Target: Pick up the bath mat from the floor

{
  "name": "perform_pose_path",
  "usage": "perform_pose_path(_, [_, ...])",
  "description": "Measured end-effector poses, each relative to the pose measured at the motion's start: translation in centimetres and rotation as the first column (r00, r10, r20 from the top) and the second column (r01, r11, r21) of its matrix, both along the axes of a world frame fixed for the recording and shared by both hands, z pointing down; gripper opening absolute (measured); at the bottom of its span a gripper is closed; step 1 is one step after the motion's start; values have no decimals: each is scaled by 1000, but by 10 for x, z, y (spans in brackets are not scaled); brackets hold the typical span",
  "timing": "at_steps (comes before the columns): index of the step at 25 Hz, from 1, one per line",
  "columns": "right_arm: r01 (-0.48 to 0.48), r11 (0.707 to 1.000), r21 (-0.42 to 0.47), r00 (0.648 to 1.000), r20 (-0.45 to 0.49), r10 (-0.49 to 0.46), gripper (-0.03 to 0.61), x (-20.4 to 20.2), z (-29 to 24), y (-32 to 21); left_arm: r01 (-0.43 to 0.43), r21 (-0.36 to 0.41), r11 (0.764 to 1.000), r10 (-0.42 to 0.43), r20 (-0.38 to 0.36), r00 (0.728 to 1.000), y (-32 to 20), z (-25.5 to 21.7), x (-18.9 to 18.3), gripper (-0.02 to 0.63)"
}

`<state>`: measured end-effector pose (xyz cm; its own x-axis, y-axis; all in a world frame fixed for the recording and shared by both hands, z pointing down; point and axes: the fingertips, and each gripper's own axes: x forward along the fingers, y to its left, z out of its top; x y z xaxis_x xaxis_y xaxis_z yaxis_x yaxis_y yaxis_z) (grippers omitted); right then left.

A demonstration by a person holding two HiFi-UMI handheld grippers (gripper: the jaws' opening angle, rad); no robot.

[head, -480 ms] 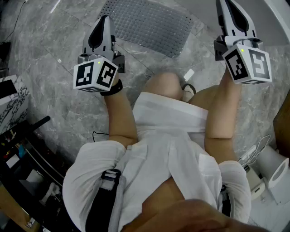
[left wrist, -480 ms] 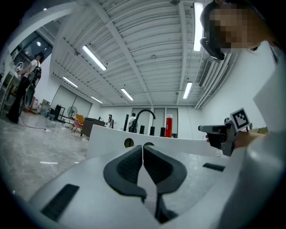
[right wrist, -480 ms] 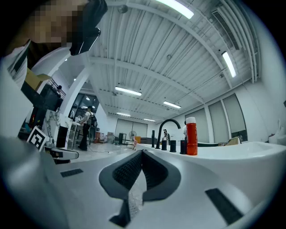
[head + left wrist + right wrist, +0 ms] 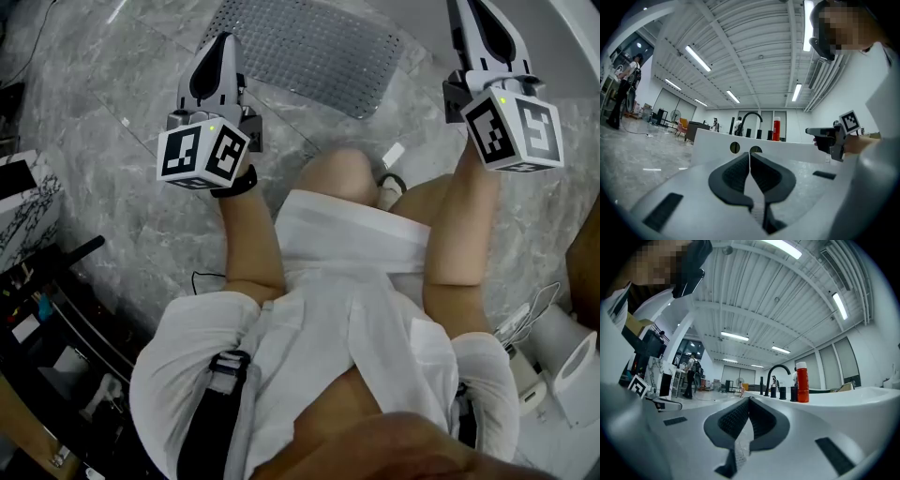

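Both of your grippers have their jaws together, holding nothing: left gripper [image 4: 219, 45] upper left, right gripper [image 4: 473, 11] upper right. The bath mat [image 4: 309, 45] lies on the floor [image 4: 103, 187], top centre.

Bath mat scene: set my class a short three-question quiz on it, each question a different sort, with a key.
1. True or false: the bath mat lies spread on the floor.
2. The left gripper has its jaws: A shut and empty; B clamped on the mat; C wide open.
3. Fill in: in the right gripper view, the bottle beside the black faucet is ___.
Key: 1 true; 2 A; 3 red.
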<state>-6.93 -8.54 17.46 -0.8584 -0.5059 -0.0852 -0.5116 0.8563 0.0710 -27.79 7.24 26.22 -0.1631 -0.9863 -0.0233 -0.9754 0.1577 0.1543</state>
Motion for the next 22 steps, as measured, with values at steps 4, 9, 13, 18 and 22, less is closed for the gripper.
perform_pose_path(4, [0, 1000, 1, 1000, 4, 0, 26, -1, 0, 0, -21, -17, 1000, 21, 1, 1000, -5, 5, 7, 17])
perform_pose_path(9, [25, 1000, -4, 1000, 16, -25, 26, -3, -3, 4, -60, -25, 998, 60, 2, 998, -12, 9, 18, 17])
perform_pose_path(13, [37, 999, 37, 998, 43, -38, 29, -4, -13, 13, -91, -41, 995, 91, 9, 996, -19, 15, 24, 17])
perform_pose_path(18, [68, 998, 12, 996, 63, -69, 32, -2, -15, 16, -137, -105, 985, 140, 25, 990, -33, 36, 39, 17])
perform_pose_path(22, [52, 999, -1, 997, 64, -51, 34, 6, -11, 15, -179, -152, 972, 183, 15, 983, -45, 60, 53, 18])
